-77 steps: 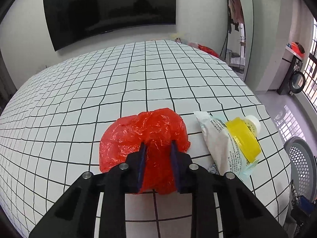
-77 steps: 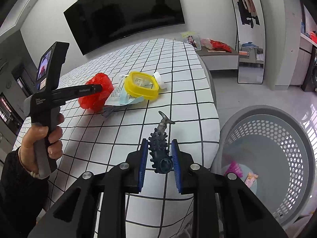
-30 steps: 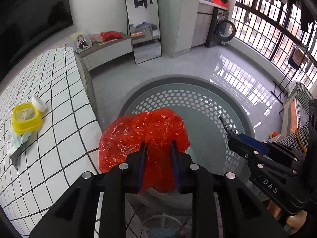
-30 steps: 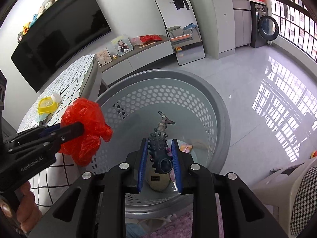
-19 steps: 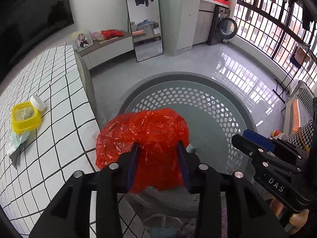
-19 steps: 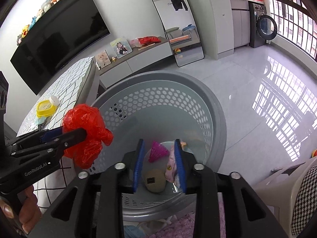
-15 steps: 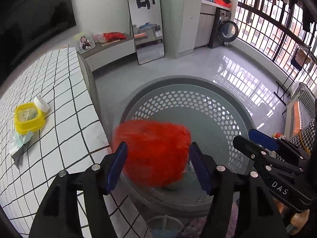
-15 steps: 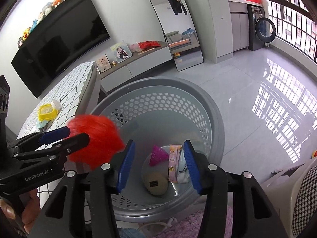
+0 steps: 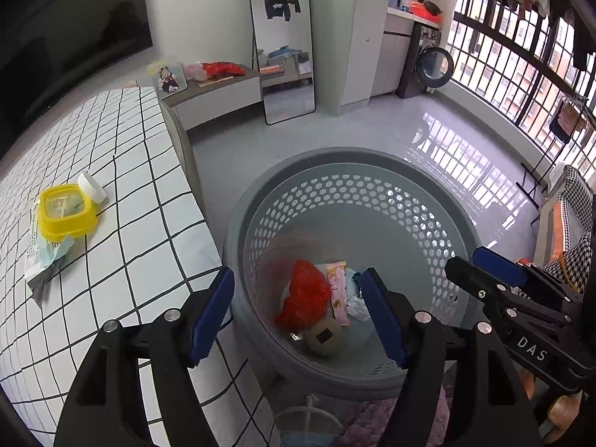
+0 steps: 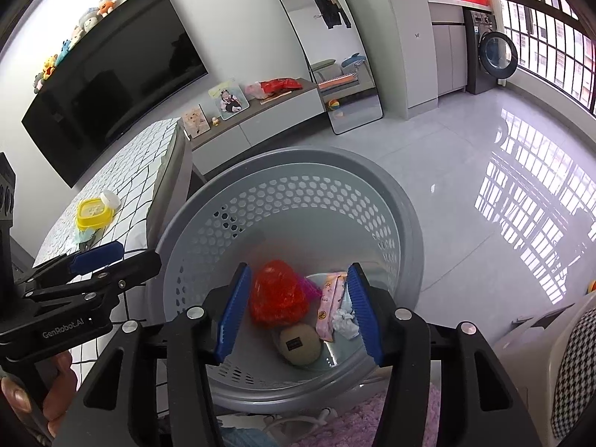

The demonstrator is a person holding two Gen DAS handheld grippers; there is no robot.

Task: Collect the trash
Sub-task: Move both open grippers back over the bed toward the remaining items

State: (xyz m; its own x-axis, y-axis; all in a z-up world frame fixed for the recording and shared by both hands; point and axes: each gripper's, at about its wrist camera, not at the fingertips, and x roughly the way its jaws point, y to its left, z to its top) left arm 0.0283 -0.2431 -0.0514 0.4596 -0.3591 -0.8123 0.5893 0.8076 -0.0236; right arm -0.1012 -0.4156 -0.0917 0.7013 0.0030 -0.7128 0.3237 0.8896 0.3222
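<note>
Both pairs of tongs hang over the grey plastic laundry basket (image 9: 439, 201), a round tub whose wall is pierced with rows of hexagonal holes. The left tongs (image 9: 298, 313) have their ribbed blue pads spreading wider apart, with nothing between them. The right tongs (image 10: 300, 314) are also easing apart and are likewise empty.

Straight below both, at the bottom of the basket, lies the crumpled red plastic bag (image 9: 303, 296), thin and crinkly, its outline smeared with blur in the left view. Touching it on the near side is a smooth, rounded beige thing (image 10: 300, 343) with a small dark label. Beside the bag lies a flat pink wrapper (image 10: 329, 303), and next to that a wad of white paper (image 10: 345, 321). A sliver of magenta (image 10: 311, 287) pokes out from behind the bag. Something dark (image 9: 357, 284) by the wrapper is too small to make out.

Off to the left of the tongs is the surface (image 9: 156, 223), covered in a white cloth with a black grid. On it sit a squarish yellow plastic lid (image 9: 66, 210), a small white cap (image 9: 91, 186) and a pale, flat packet (image 9: 44, 257) partly tucked under the lid. A hand (image 10: 48, 395) grips the left tool's handle, mostly cut off at the frame edge.
</note>
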